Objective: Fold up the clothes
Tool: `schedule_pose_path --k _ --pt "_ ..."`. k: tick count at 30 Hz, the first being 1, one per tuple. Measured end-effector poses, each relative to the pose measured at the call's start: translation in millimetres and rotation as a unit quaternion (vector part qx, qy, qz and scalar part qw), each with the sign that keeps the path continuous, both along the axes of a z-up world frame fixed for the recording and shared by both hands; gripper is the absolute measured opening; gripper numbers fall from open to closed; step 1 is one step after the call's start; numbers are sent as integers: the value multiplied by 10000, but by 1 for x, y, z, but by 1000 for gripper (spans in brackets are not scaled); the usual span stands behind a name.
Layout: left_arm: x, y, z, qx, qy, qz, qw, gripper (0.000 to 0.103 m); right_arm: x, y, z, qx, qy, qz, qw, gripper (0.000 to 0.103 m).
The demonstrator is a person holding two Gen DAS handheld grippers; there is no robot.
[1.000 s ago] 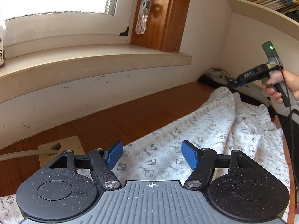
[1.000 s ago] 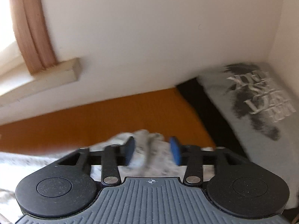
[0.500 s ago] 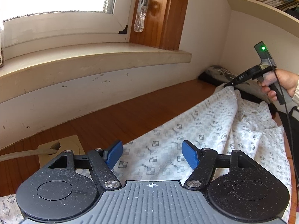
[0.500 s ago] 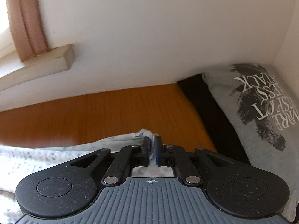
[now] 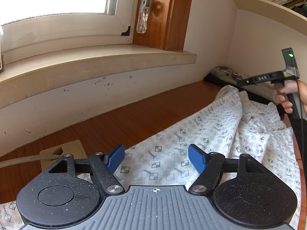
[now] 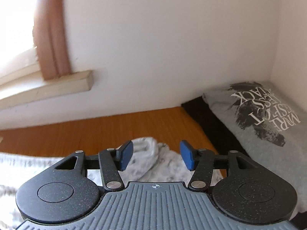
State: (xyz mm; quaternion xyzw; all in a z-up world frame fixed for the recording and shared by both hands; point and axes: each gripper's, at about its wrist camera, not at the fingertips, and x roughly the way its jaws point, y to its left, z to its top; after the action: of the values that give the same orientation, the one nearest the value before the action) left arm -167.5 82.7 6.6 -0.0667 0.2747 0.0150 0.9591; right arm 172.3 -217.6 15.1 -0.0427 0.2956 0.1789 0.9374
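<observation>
Wooden desk (image 5: 134, 122) under both claws. Right claw (image 6: 156, 156), jaws just opened, spread over the patterned garment's (image 5: 191, 153) released corner; left claw (image 5: 156, 158) spread above its near hem. Judged: spreading step; next needs fresh grips.

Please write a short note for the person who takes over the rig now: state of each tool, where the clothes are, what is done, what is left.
Left tool: open, low over the near part of the patterned white garment, gripping nothing.
Right tool: jaws have just opened; the garment's far bunched corner lies between the pads, not pinched.
The garment lies spread but wrinkled on the wooden table.
A grey printed shirt lies folded in the far corner on something black.
Left: fold the patterned garment; no fold shows yet.
</observation>
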Motion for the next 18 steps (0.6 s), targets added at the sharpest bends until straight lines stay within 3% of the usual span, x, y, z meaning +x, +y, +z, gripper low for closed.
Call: schedule_pose_path --k 5,7,8,9,10,13,15,18 --pt "-6 -10 10 148 -199 -38 9997 76 -21 4 -12 447 290 362 9979 51" --pt "-9 -20 18 132 -340 -111 9993 69 -24 6 -17 590 382 396 9967 51" --pt "-9 -27 24 135 -383 -154 9991 62 -25 6 -20 661 428 412 9960 51" --pt "-10 -35 29 138 -425 -197 9988 30 -25 6 -22 722 468 418 9954 51" --pt "-10 -45 33 153 -438 -312 9984 13 -23 4 -24 790 506 419 9947 51" --pt "-7 -84 38 192 -423 -678 9966 13 -14 -1 -28 972 635 372 9925 49" --pt "-1 -113 36 341 -328 -940 9944 13 -4 -2 -32 1048 834 373 9903 28" --pt "11 -147 28 569 -162 -1126 9919 17 6 3 -35 1009 953 403 9895 22"
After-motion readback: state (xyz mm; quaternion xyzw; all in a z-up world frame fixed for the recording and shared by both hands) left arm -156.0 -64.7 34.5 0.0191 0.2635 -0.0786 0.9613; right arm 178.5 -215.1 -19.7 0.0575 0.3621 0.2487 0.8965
